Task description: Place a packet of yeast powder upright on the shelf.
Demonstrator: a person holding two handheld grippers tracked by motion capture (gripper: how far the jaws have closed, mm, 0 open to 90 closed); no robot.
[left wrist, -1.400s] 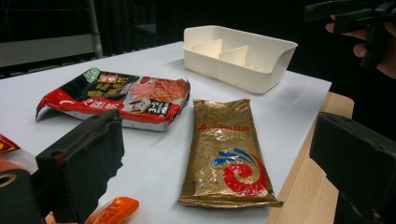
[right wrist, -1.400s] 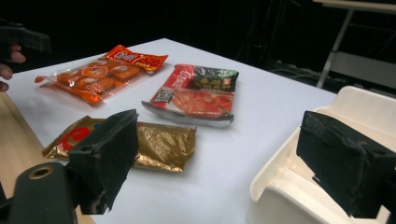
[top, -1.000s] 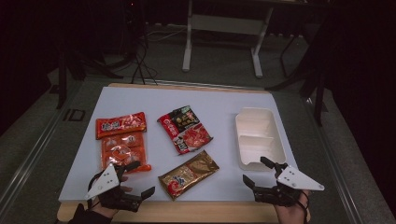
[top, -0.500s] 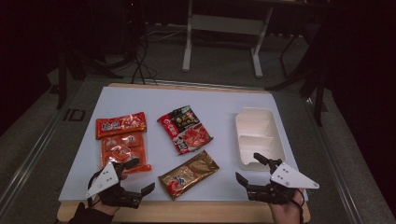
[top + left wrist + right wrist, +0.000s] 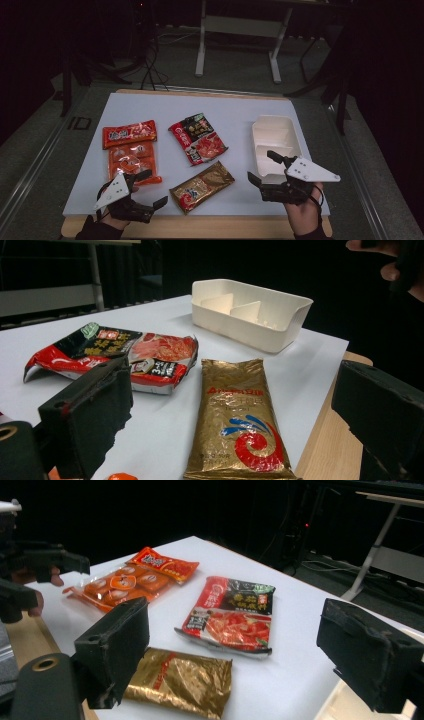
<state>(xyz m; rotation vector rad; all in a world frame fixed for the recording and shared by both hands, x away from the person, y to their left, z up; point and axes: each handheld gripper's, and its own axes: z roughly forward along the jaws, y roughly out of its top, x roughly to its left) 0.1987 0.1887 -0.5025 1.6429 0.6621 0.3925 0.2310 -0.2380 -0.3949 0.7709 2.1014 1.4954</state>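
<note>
High view: gold packet (image 5: 202, 186) lies between both tongs.

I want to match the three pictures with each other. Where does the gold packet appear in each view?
High view: gold packet near the table's front edge, between the two grippers.
Left gripper view: lower centre, lengthwise between the jaws.
Right gripper view: bottom, left of centre.
Shared landmark: the red and black packet lies just beyond it.
</note>
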